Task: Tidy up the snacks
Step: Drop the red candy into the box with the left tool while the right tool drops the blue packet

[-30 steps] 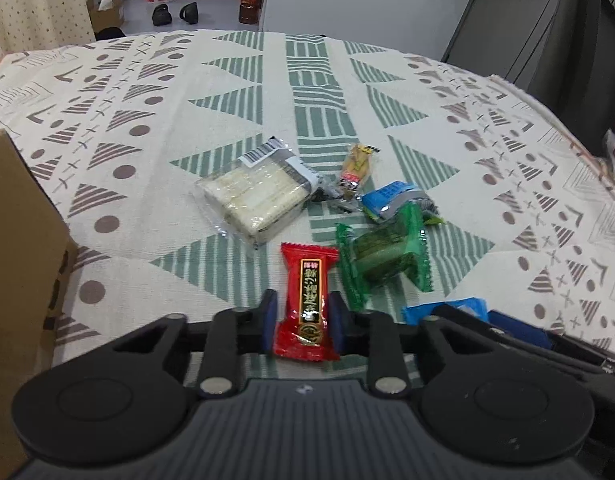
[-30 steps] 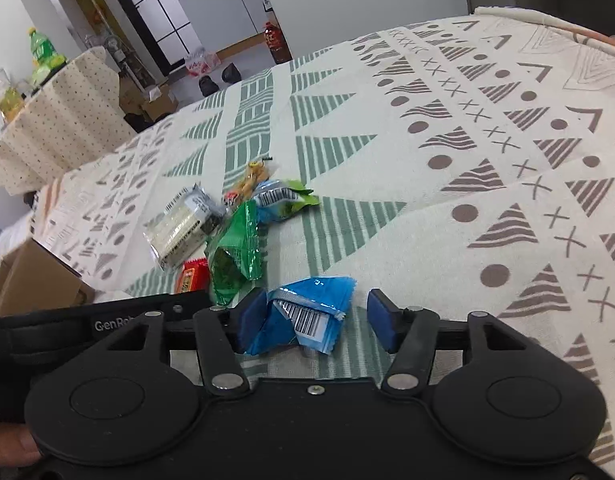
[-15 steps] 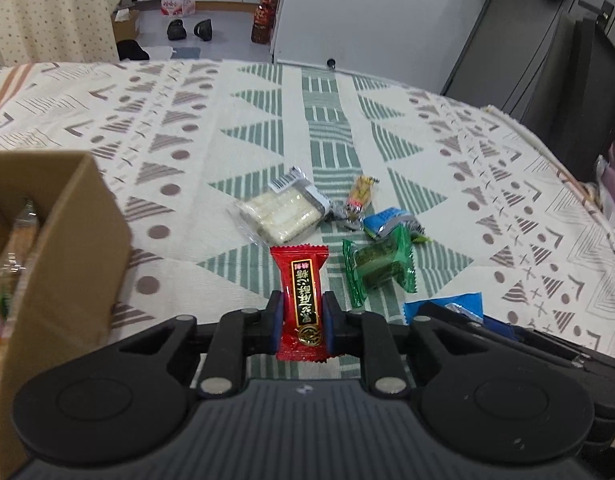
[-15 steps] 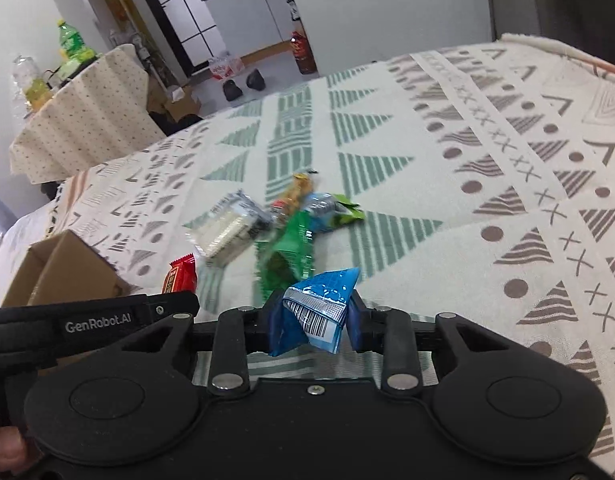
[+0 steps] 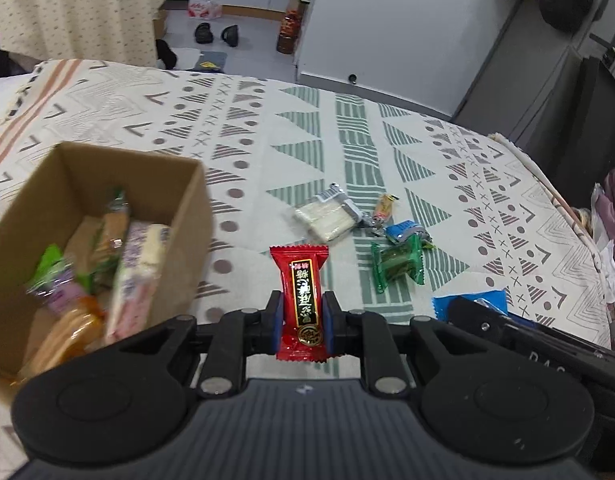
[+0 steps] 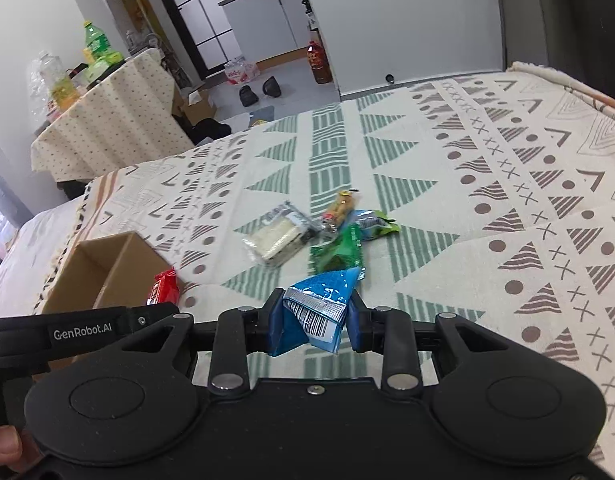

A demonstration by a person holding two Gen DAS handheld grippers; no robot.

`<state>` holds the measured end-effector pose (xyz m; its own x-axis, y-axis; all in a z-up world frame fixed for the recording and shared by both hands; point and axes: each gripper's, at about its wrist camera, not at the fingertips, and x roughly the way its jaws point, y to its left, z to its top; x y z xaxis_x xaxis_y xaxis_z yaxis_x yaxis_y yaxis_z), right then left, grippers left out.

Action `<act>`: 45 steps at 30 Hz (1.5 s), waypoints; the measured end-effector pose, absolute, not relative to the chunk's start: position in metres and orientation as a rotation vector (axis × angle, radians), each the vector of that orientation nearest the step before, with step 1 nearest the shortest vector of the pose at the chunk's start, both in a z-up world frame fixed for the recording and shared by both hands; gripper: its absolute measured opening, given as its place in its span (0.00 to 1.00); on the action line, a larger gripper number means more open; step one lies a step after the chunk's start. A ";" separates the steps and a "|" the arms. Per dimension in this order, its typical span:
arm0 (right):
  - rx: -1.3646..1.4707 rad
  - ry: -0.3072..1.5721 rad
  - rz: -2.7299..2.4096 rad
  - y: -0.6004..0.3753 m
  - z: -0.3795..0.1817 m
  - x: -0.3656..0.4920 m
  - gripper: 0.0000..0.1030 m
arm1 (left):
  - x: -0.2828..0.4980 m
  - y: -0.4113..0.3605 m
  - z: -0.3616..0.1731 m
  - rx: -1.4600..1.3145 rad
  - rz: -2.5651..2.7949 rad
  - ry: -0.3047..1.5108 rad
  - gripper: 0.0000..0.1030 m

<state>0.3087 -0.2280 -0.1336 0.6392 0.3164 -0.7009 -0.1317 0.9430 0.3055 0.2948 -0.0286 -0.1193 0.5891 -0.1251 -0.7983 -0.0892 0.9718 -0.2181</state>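
From the left wrist view, the left gripper (image 5: 302, 317) was clamped on a red candy packet (image 5: 301, 296) standing upright between its blue pads, just right of an open cardboard box (image 5: 193, 216) holding several snacks — blurred.

From the right wrist view, the right gripper (image 6: 314, 320) pinched a crumpled blue packet (image 6: 317, 308) above the patterned cloth (image 6: 507, 220); four loose snacks, perhaps, lay beyond.

Red candy bar (image 5: 301, 300) standing upright off the cloth, crumpled blue packet (image 6: 317, 312) hanging pinched, green (image 5: 397, 266), white (image 5: 325, 218) and orange (image 5: 385, 208) snacks lying clustered, cardboard box (image 5: 195, 200) sitting half full
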 end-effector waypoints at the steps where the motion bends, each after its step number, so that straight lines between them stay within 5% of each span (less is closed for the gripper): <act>1: 0.232 0.841 0.258 -0.225 -0.130 0.305 0.30 | 0.291 -0.025 -0.115 -0.249 -0.018 0.939 0.18; 26: 0.223 0.788 0.374 -0.136 -0.063 0.260 0.30 | 0.217 0.065 -0.045 -0.271 0.110 0.897 0.18; 45: 0.218 0.832 0.444 -0.075 -0.063 0.265 0.30 | 0.222 0.123 -0.049 -0.307 0.172 0.922 0.19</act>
<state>0.2647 -0.0753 -0.0633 0.5884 0.4619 -0.6636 -0.2945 0.8868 0.3561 0.2215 0.1226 -0.0485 0.5952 0.0146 -0.8035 -0.2757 0.9429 -0.1870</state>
